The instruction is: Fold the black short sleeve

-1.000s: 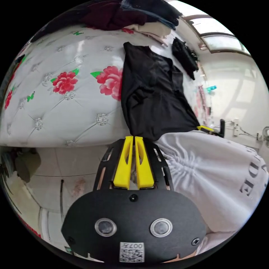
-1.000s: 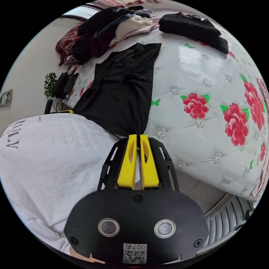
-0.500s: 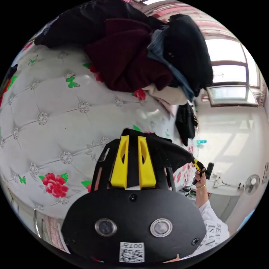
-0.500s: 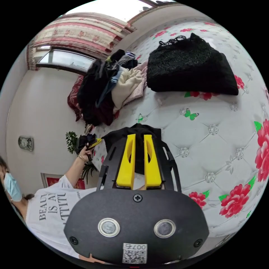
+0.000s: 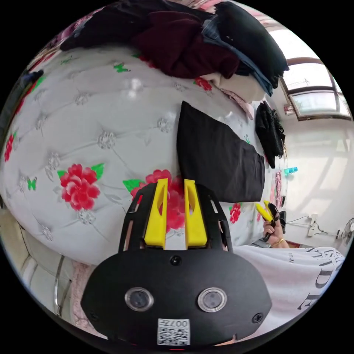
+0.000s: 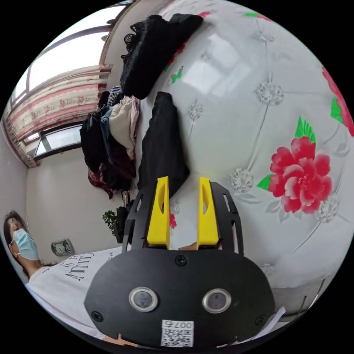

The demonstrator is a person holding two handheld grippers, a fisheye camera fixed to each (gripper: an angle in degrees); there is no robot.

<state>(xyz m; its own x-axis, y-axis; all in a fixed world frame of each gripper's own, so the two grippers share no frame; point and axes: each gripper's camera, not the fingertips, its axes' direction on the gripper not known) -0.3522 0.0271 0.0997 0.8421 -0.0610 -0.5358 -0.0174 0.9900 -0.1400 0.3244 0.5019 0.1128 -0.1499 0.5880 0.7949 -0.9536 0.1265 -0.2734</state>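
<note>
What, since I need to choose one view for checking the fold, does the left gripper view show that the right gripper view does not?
Left gripper view: the right gripper, jaws apart, held in a hand, and a fan at the edge.
Right gripper view: a potted plant and a striped curtain above the window.
Both: the folded black short sleeve lying free on the flowered mattress, the clothes pile, and a black lacy garment.

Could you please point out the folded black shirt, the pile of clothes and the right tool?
Folded black shirt (image 5: 217,162), left gripper view, middle of its top layer.
Pile of clothes (image 5: 184,44), left gripper view, maroon garment.
Right tool (image 6: 183,210), right gripper view, between its open jaws.
</note>
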